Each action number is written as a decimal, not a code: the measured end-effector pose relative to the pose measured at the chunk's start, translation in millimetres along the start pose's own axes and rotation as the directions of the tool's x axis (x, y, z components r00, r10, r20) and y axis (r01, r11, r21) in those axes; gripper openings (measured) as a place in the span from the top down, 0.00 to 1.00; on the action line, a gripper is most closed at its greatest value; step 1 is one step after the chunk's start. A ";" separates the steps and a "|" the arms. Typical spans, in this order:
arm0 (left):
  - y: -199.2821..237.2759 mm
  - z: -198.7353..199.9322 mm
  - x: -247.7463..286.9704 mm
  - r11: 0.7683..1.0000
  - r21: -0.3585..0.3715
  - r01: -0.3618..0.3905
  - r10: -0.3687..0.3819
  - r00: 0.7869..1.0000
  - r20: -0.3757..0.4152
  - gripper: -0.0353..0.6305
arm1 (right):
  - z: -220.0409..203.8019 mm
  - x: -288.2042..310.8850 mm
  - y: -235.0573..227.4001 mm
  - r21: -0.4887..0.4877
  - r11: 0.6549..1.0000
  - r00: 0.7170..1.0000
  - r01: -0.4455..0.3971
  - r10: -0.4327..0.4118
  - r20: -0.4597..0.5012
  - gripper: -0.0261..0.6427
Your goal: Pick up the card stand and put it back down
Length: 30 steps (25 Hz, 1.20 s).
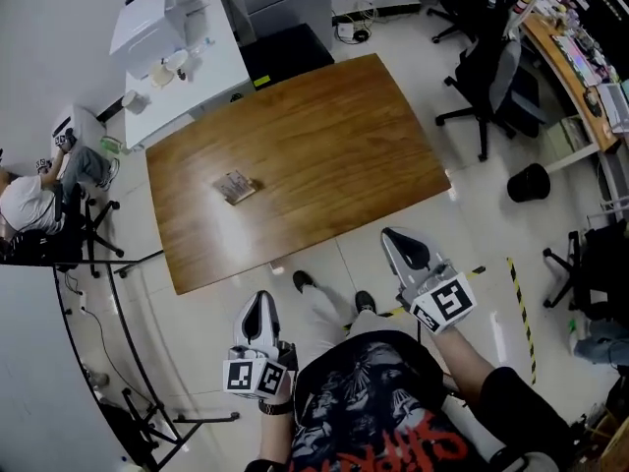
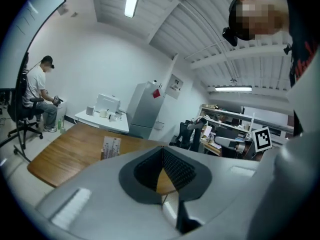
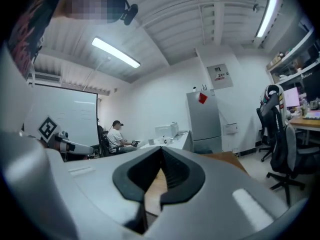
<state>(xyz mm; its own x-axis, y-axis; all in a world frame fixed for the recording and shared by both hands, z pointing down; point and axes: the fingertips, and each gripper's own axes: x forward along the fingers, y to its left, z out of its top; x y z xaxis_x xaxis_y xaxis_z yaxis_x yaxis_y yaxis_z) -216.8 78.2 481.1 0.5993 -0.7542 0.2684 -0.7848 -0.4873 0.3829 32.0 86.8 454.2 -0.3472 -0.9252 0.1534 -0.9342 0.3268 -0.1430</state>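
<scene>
I see the card stand (image 1: 235, 186) on the table (image 1: 334, 126), left of its middle, with a card upright in it. The left gripper (image 1: 260, 303) and right gripper (image 1: 395, 236) hang before the table's near edge, well apart from the stand. Both have their jaws pressed together on nothing.

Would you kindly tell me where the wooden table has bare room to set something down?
Nearly all of the wooden table is free: the whole half right of the card stand, toward the black office chair, and the near strip along its front edge. The white side table behind is crowded.
</scene>
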 end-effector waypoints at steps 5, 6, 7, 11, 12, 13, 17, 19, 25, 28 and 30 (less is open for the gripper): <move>-63.5 -23.8 -7.5 0.997 -0.020 0.069 -0.069 0.997 -0.015 0.95 | 4.8 -63.8 -15.0 0.031 0.998 0.998 0.056 -0.055 -0.018 0.96; -68.3 -23.7 -9.7 0.996 -0.025 0.080 -0.081 0.997 -0.013 0.95 | 5.6 -71.2 -13.9 0.033 0.997 0.998 0.066 -0.065 -0.023 0.96; -71.4 -22.8 -11.8 0.995 -0.027 0.092 -0.092 0.996 -0.011 0.95 | 6.6 -77.1 -13.2 0.041 0.996 0.997 0.075 -0.074 -0.027 0.96; -78.3 -14.6 -14.2 0.988 -0.001 0.151 -0.151 0.988 -0.021 0.95 | 17.4 -93.1 -17.8 0.060 0.991 0.992 0.123 -0.122 -0.028 0.96; -79.9 -13.7 -15.4 0.986 0.013 0.168 -0.167 0.986 -0.026 0.95 | 20.1 -96.6 -17.9 0.065 0.989 0.991 0.131 -0.130 -0.025 0.96; -81.0 -14.4 -17.8 0.983 0.025 0.181 -0.180 0.983 -0.032 0.95 | 21.0 -100.2 -16.9 0.071 0.988 0.991 0.135 -0.133 -0.026 0.96; -77.5 -18.2 -24.8 0.976 0.030 0.216 -0.215 0.975 -0.053 0.95 | 15.5 -99.1 -8.5 0.084 0.988 0.991 0.128 -0.124 -0.055 0.96; -81.0 -23.2 -29.4 0.972 0.021 0.234 -0.232 0.970 -0.069 0.95 | 16.1 -97.1 -1.5 0.078 0.991 0.992 0.106 -0.100 -0.076 0.96; -77.6 -56.6 -29.5 0.960 -0.037 0.279 -0.281 0.951 -0.126 0.95 | 5.8 -87.0 12.6 0.077 0.993 0.990 0.087 -0.078 -0.116 0.96; -71.3 -58.1 -26.1 0.957 -0.043 0.288 -0.291 0.948 -0.130 0.95 | 1.6 -77.6 18.3 0.091 0.993 0.991 0.081 -0.070 -0.116 0.96; -69.6 -56.3 -24.2 0.955 -0.041 0.293 -0.296 0.947 -0.129 0.95 | 0.3 -73.2 20.7 0.096 0.992 0.991 0.077 -0.066 -0.115 0.96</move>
<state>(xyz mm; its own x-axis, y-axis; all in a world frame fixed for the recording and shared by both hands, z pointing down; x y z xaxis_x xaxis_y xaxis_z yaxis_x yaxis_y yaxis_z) -167.8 155.1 497.7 0.8195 -0.5134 0.2546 -0.5679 -0.6683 0.4806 38.1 161.2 439.7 -0.2923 -0.9163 0.2738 -0.9458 0.2346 -0.2244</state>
